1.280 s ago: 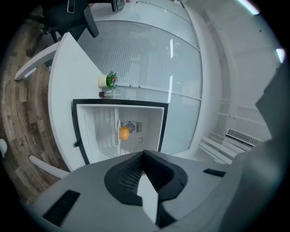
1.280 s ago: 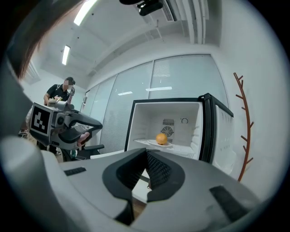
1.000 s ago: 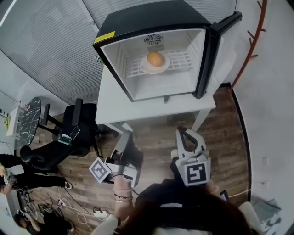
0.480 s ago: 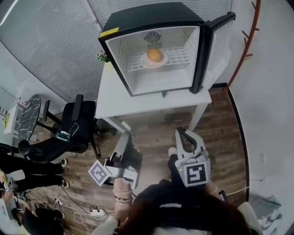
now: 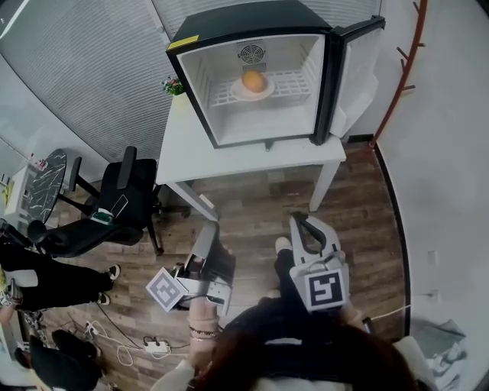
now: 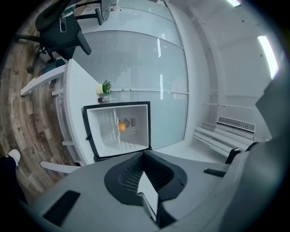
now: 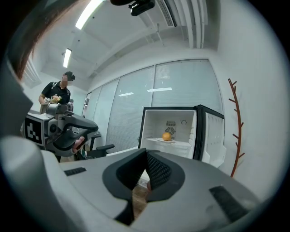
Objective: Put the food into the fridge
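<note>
Orange [image 5: 253, 80] rests centred on the shelf [image 5: 296, 79] of the fridge [image 5: 244, 19], door [image 5: 355, 69] wide.

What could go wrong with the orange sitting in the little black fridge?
1. The white-lined door of the black fridge stands wide open, so the cold may leak out until it is shut.
2. The round orange fruit sits loose on a small white plate; a hard slam might roll it off.

The fridge door [image 5: 356, 70] stands wide open; an orange [image 5: 253, 80] occupies its shelf [image 5: 296, 81].
</note>
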A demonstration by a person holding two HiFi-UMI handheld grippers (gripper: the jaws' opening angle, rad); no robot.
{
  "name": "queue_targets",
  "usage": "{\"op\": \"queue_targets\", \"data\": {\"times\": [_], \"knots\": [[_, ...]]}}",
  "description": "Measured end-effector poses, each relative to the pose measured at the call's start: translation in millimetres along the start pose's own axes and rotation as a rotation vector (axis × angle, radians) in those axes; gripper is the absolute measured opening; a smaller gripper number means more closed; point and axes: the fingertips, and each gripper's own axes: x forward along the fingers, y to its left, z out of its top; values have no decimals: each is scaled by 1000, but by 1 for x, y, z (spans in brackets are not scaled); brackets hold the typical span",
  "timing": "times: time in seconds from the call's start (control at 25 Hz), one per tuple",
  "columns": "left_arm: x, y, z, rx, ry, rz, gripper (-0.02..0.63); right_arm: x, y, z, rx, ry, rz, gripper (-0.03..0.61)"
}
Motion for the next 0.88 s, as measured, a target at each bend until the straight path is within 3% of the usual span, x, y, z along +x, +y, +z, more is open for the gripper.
{"op": "queue_targets", "data": {"times": [0.36, 0.68, 0.88], "knots": [[-27, -9, -18, 118, -23, 27, 0, -28, 6, -5, -9, -4, 6, -2], [-47, -15, -29, 398, -18, 110, 0, -46, 16, -10, -15, -1, 13, -1], [-52, -17, -33, 518, -2, 146, 0, -55, 19, -14, -12, -4, 8, -2]]}}
